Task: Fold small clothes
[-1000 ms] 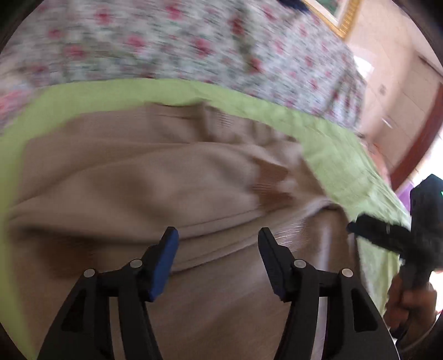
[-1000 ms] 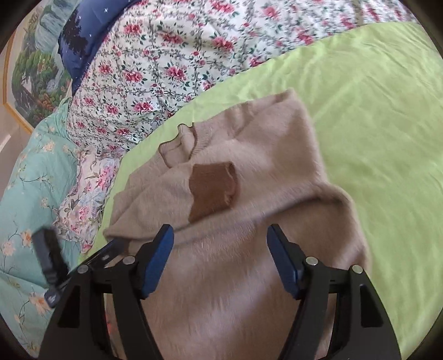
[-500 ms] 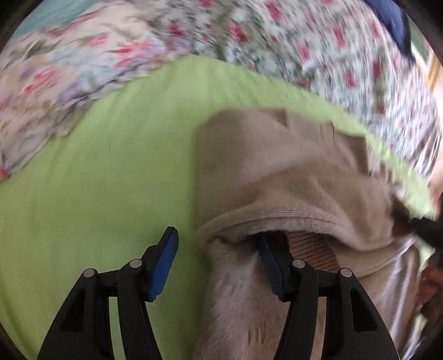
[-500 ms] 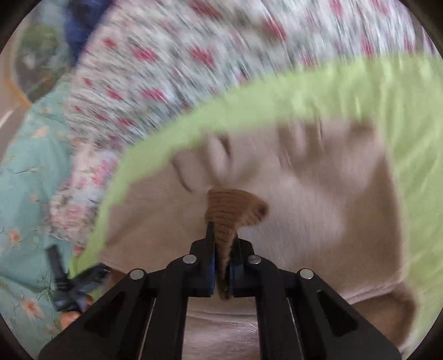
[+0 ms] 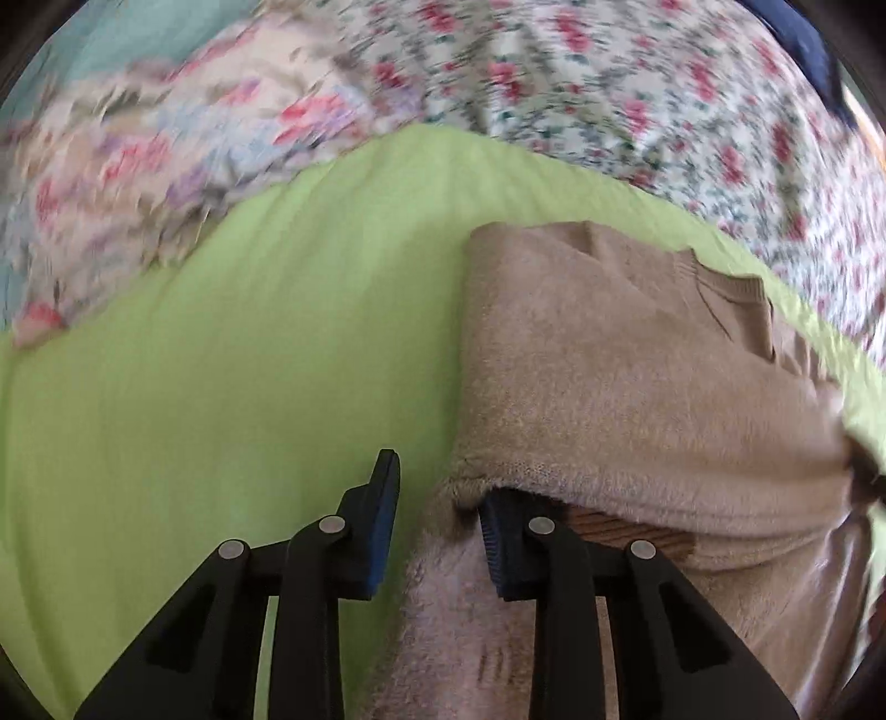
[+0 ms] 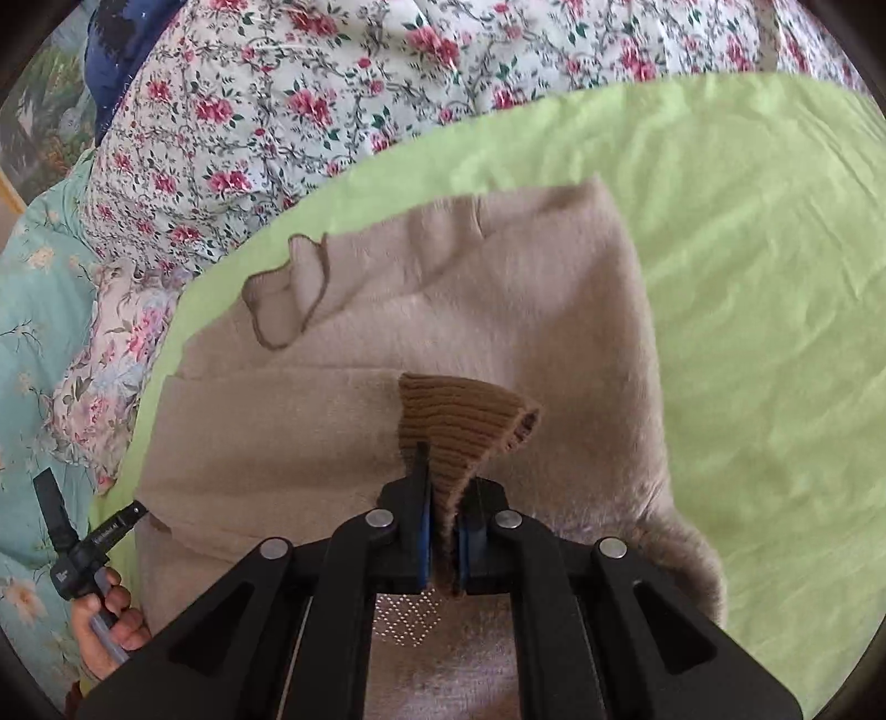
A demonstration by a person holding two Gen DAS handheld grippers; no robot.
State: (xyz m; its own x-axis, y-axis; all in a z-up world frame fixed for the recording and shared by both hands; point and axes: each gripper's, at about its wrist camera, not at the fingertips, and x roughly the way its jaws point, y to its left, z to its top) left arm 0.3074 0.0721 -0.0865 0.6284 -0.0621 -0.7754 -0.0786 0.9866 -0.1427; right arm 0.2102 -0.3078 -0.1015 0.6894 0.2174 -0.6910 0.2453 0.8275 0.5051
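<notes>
A small beige fuzzy sweater (image 6: 454, 310) lies on a lime-green sheet (image 6: 764, 288), partly folded over itself. My right gripper (image 6: 443, 520) is shut on the sweater's brown ribbed cuff (image 6: 459, 421) and holds it up over the body. In the left wrist view the sweater (image 5: 609, 376) fills the right half. My left gripper (image 5: 437, 526) is partly open at the sweater's left edge: the right finger sits under the folded hem, the left finger over bare sheet (image 5: 221, 387). The neckline (image 6: 288, 299) lies at the far left.
Floral bedding (image 6: 332, 83) borders the sheet at the back, teal floral bedding (image 6: 33, 343) at the left. The hand with the left gripper (image 6: 88, 548) shows at the lower left of the right wrist view. A dark blue pillow (image 6: 122, 33) lies at the back.
My right gripper has closed on the brown cuff and lifted it. My left gripper has swung to the sweater's left edge, slid one finger under the hem and narrowed.
</notes>
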